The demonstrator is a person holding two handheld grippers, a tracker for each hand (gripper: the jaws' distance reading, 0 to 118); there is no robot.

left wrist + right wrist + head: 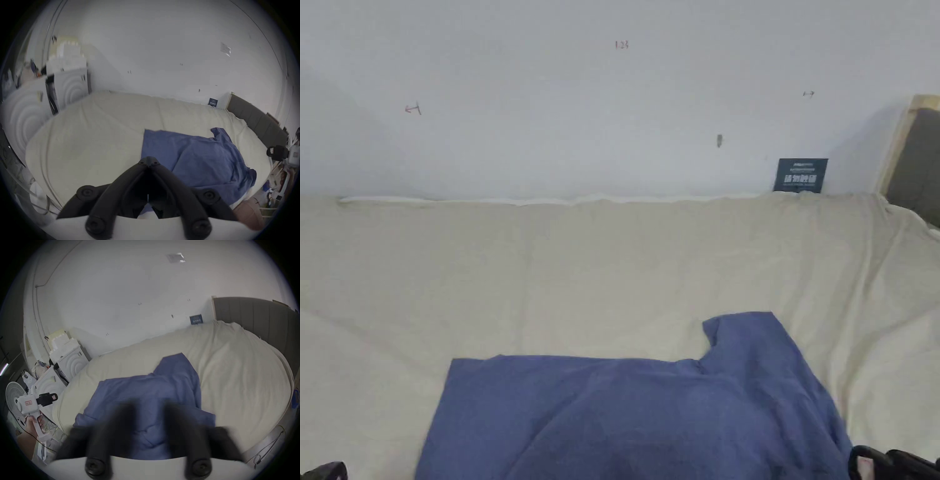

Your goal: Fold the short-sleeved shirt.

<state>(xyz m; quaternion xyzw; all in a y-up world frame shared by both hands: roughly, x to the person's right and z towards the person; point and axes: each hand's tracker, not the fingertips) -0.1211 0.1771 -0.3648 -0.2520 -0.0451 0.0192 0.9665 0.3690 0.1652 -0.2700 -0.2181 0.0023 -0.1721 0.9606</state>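
Head view: blue shirt [650,412] on cream bed sheet [581,275]; left fingers [148,164] closed, right's [149,415] apart.

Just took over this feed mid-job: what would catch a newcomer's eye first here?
The blue short-sleeved shirt stands out, spread on the cream bedsheet at the near edge, one sleeve pointing toward the wall. In the left gripper view, the left gripper is shut with nothing in it, beside the shirt's left edge.
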